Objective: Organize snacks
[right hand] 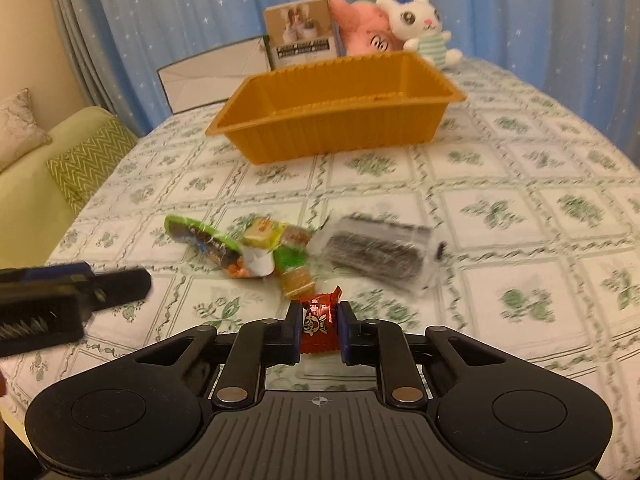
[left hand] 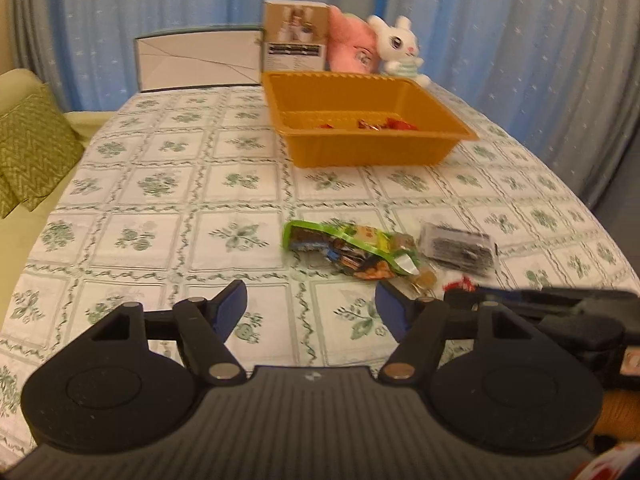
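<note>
The right gripper [right hand: 319, 330] holds a small red candy [right hand: 318, 322] pinched between its two fingers, just above the tablecloth [right hand: 500, 240] at the near part of the table. The wrapper stands roughly upright in the grip, its long axis running away from the camera, one twisted end poking up past the fingertips toward the orange basket [right hand: 332, 120].

The left gripper [left hand: 311, 306] hovers with its fingers spread wide and nothing between them; a stretch of bare cloth lies under and ahead of it.

Just beyond the held candy lies a loose pile: a green snack bag [right hand: 208, 240] lying flat with its length running left to right, a few small wrapped sweets [right hand: 280, 236] touching it, and a clear pack of dark seaweed [right hand: 380, 256] just to the right, tilted slightly.

Between this pile and the basket the cloth is open. The basket sits toward the far side, its long side facing the grippers, with a few red candies [left hand: 372, 124] already on its floor. Behind it stand a brown box [left hand: 294, 36], a flat white box [left hand: 200, 60] and two plush toys [left hand: 376, 44]. To the right of the pile the table is open out to its curved edge; a green sofa [right hand: 48, 184] sits beyond the left edge.
</note>
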The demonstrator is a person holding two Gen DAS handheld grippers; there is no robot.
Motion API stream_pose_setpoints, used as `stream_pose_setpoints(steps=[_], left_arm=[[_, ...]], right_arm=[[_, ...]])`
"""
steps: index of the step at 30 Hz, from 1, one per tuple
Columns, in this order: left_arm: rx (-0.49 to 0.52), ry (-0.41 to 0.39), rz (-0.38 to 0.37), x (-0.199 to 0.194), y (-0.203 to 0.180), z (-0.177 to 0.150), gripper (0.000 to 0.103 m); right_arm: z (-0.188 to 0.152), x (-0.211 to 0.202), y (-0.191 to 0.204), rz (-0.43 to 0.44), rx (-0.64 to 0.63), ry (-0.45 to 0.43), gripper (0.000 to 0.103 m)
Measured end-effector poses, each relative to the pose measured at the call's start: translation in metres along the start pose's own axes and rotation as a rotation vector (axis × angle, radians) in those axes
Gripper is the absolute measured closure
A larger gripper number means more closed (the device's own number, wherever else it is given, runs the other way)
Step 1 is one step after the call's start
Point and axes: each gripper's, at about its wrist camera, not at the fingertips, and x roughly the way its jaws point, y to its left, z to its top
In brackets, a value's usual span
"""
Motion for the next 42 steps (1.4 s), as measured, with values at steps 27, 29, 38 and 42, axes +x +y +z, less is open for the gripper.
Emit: stream_pose_setpoints(steps=[27, 29, 38, 42], left_arm=[[0.357, 0.096, -0.318, 0.082, -0.069, 0.018, 0.067], [0.381, 0.099, -0.313, 0.081, -0.073, 0.016, 0.071], [0.293, 0.097, -0.259, 0.081, -0.076, 0.009, 0.082], [0.273, 0.097, -0.215, 0.077, -0.08, 0.008, 0.084]], right_arm=[[0.01, -0.027, -0.062, -0.07, 0.129, -0.064, 0.085], [0.01, -0.027, -0.062, -0.071, 0.129, -0.064, 0.085], [0.01, -0.029, -0.061, -0.066, 0.128, -0.067, 0.085], [0.01, -0.032, -0.06, -0.064, 0.127, -0.076, 0.085]])
